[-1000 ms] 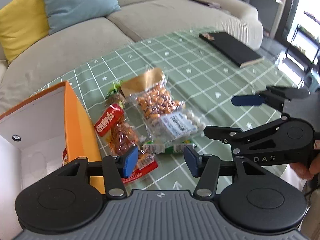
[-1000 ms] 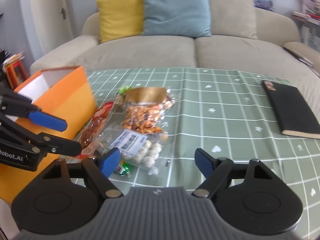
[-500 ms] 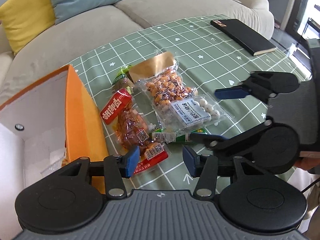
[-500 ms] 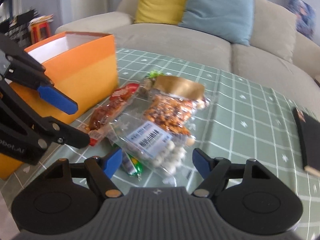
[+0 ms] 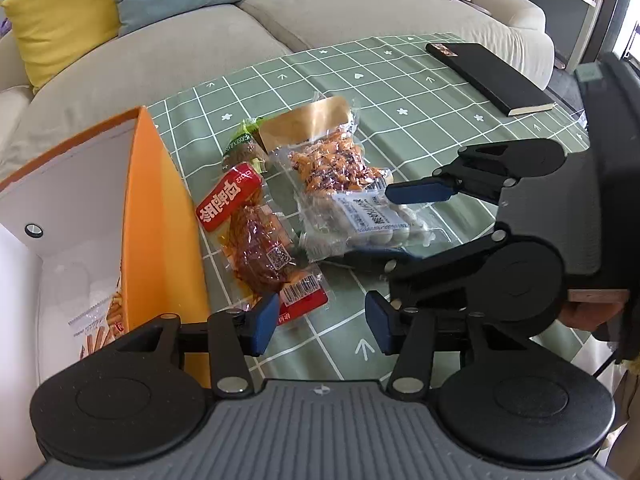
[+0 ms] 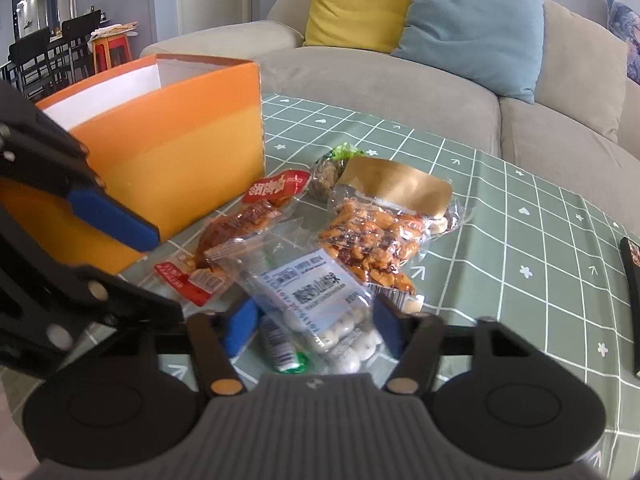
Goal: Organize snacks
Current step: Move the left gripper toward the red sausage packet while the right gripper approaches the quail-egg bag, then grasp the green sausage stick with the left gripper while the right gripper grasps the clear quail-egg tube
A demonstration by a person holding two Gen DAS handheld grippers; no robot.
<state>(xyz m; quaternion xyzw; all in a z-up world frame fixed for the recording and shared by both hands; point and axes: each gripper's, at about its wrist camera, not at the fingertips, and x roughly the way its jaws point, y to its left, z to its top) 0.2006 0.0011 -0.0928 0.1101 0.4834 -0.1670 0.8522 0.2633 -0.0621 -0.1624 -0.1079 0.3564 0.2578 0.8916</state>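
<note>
A pick is in hand on the snack pile: the right gripper [image 6: 310, 330] sits low over a clear packet of white balls [image 6: 320, 300], its jaws apart on either side of the packet's near end and not yet closed on it, while the left gripper [image 5: 320, 320] hangs just above the tabletop [image 5: 400, 92] with jaws apart and empty, near the barcode end of a red packet [image 5: 256, 240]. The next move, by this reading, calls for the right jaws to close on the slippery film without catching the small green wrapper [image 6: 286, 350] lying under it, then a lift toward the orange box [image 6: 176, 148] just left of the pile, where a packet of sticks [image 5: 102, 320] already lies inside. A gold-topped packet of orange snacks [image 6: 376, 228] and a green-tipped packet [image 5: 242, 146] wait in the same heap. The tabletop wears a green grid-patterned cloth; a black notebook [image 5: 488, 76] lies well apart, and a beige sofa [image 5: 320, 8] with a yellow cushion [image 6: 360, 0] and a blue cushion [image 6: 472, 28] stands behind.
</note>
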